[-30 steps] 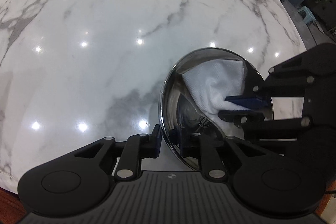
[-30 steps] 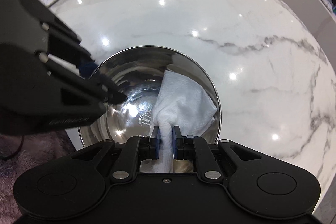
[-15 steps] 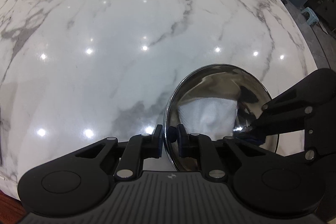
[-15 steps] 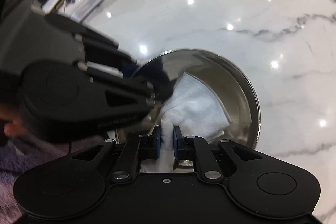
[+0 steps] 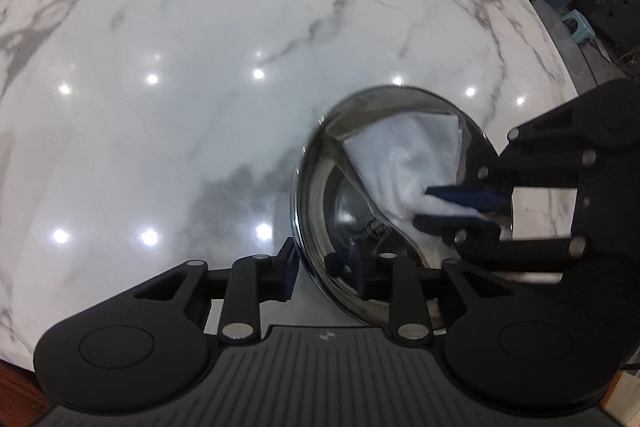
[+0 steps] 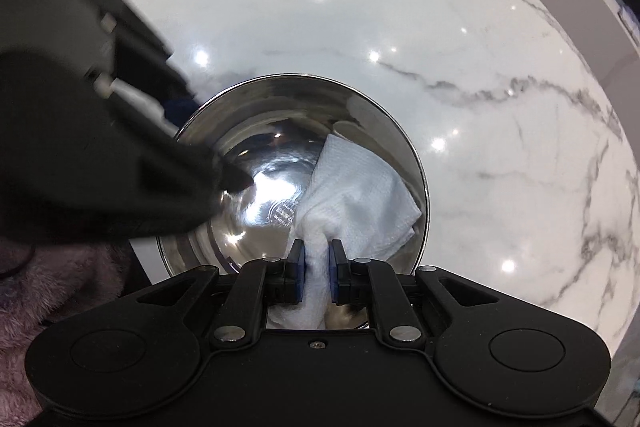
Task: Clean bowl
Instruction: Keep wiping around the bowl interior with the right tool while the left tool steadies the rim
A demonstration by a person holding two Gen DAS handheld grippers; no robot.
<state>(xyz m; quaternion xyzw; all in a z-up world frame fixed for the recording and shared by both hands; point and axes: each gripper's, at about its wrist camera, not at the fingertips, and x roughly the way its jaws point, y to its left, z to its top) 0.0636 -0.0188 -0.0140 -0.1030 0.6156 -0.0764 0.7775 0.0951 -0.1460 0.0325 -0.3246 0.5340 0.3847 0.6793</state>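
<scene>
- Left wrist view: marble table (image 5: 208,75), white with grey veins and bright ceiling-light reflections, fills most of the scene.
- A shiny steel bowl (image 5: 320,195) sits at about 4 o'clock from the centre, tilted so its open mouth faces the right.
- The left gripper (image 5: 326,269) is at 6 o'clock, its two blue-padded fingers pinching the bowl's near rim, one pad outside the wall and one inside.
- A white cloth (image 5: 408,155) lies inside the bowl against its far wall.
- The right gripper (image 5: 460,205) reaches in from 3 o'clock, its fingers pressed together on a bunched corner of the cloth.
- Potted plants and a grey bin stand beyond the table at 1 o'clock.

- Right wrist view: the bowl (image 6: 280,99) is at the centre, on the table (image 6: 500,47), its polished inside mirroring the lights.
- The right gripper (image 6: 317,269) at 6 o'clock pinches a twisted neck of the cloth (image 6: 360,203) between its blue pads; the rest of the cloth spreads over the bowl's inner wall toward 3 o'clock.
- The left gripper (image 6: 208,147), blurred and black, comes in from 9 o'clock and meets the bowl's rim there.
- Purple fuzzy fabric (image 6: 60,287) shows at 8 o'clock.
</scene>
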